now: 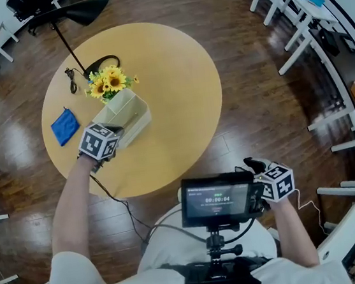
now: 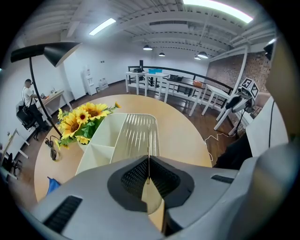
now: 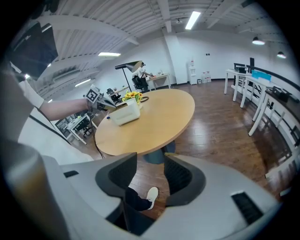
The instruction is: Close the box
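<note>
Blue cloth [image 1: 65, 126]: laid flat on the round wooden table [image 1: 179, 106], to the left of the left gripper and apart from it.

Sunflowers [image 1: 109, 82]: a yellow bunch set just past the box's far end, beyond the left gripper's jaws.

Left gripper [image 1: 117, 131]: held over the table's near left part. Its jaws are brought almost together and pinched on the lid's thin edge.

Box [image 1: 129, 115]: cream, rectangular, open at the top. It stands on the table straight ahead of the left gripper's jaws.

Lid [image 2: 138, 133]: a pale, see-through panel with fine ribs, raised off the box and seen nearly edge-on.

Left gripper view only: the grip itself is shown at the left gripper [image 2: 149, 176], with the lid's edge as a thin line between the dark pads. A divider wall is also seen inside the box, splitting it into compartments.

Head view only: the box's place on the table and the spread between the two grippers are shown.

Right gripper [image 1: 252, 163]: held off the table, at the far right, beside a small screen [image 1: 220, 198]. Its jaws are spread wide and nothing is held.

Right gripper view only: between the jaws of the right gripper [image 3: 150, 176], dark floor and a white shoe [image 3: 151, 194] are seen. The box [image 3: 125, 112] appears small across the table, well apart from this gripper.
</note>
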